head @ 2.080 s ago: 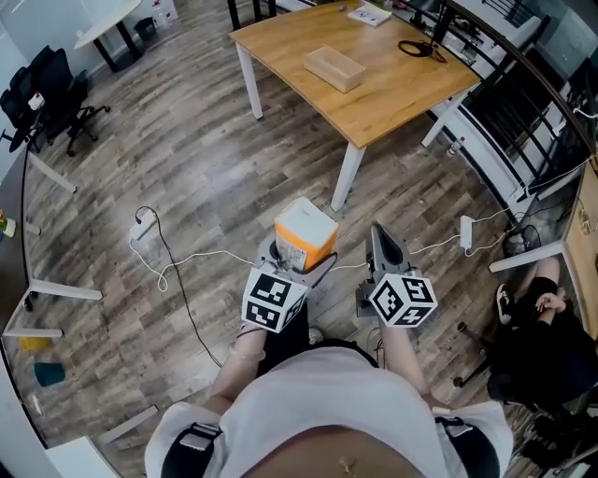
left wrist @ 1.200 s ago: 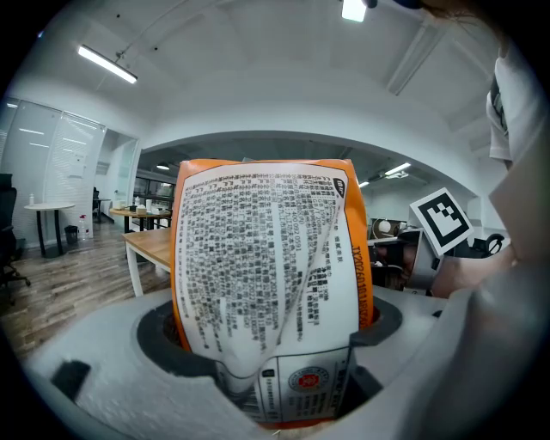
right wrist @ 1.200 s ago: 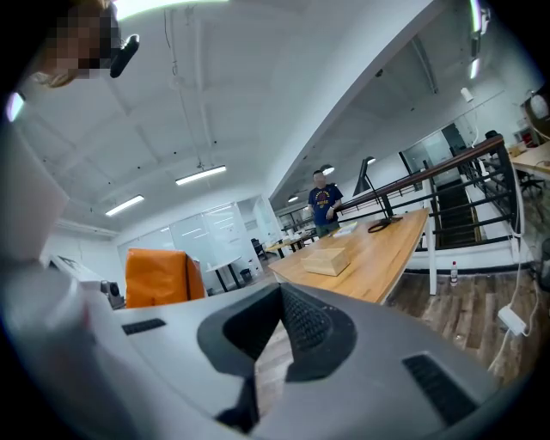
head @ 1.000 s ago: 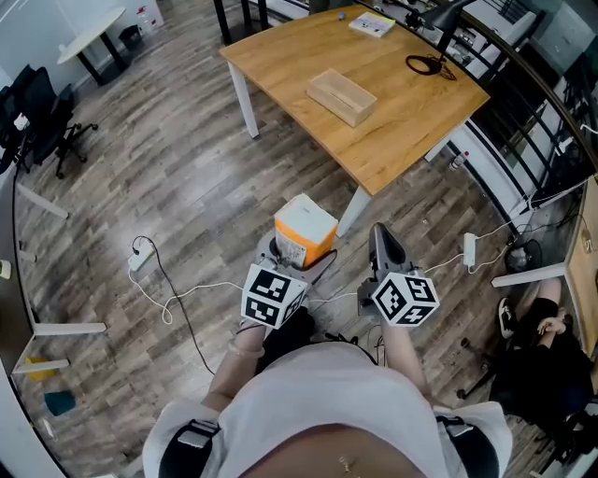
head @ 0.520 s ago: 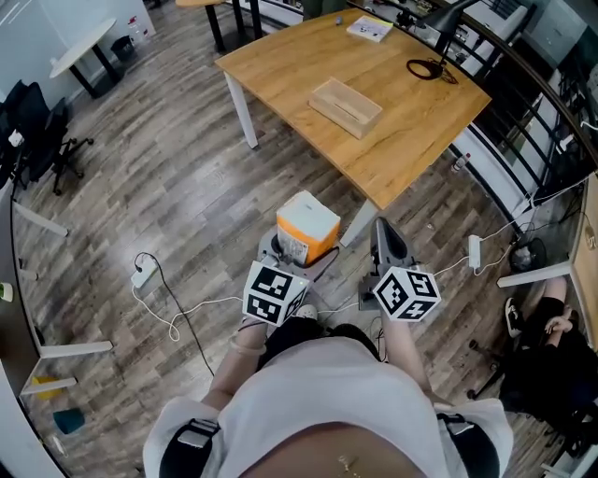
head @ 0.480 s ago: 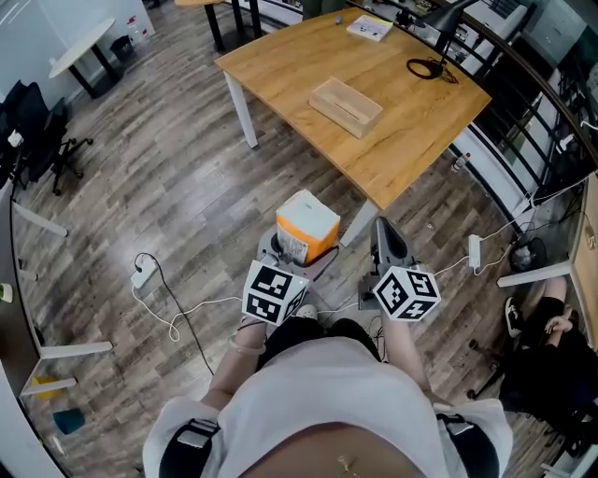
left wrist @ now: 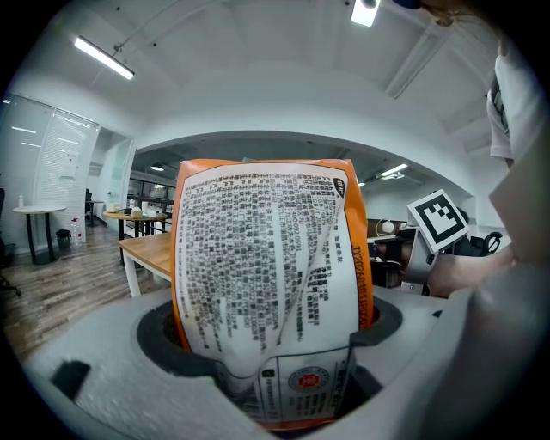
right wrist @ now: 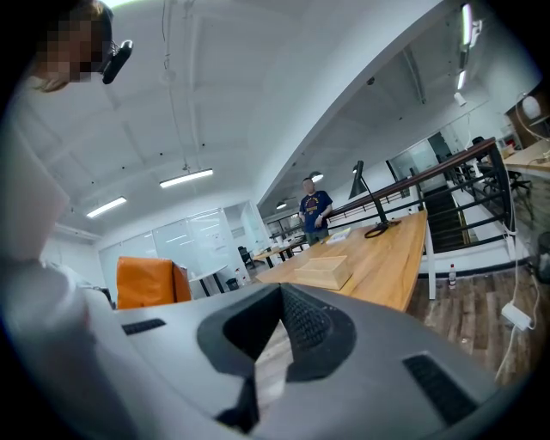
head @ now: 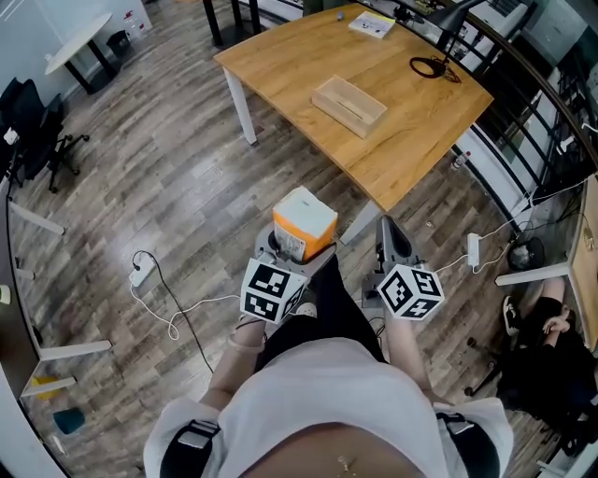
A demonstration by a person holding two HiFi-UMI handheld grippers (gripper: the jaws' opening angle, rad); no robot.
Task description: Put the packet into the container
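Two grippers low centre of head view, side by side above wood floor [head: 168, 168]. Left gripper [head: 291, 254] clamped on upright orange packet [head: 304, 222], printed white face toward its camera. Right gripper [head: 388, 229]: jaws together, nothing between. Container [head: 348, 103], shallow wooden box, on wooden table [head: 308, 56] upper centre, well apart from packet. White table leg [head: 360, 221] and table's near corner lie between. Black cable [head: 432, 67] and booklet [head: 372, 23] at table's far end. Power strip [head: 140, 274] on floor, left.

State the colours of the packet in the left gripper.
Orange packet, white printed panel; best in left gripper view.
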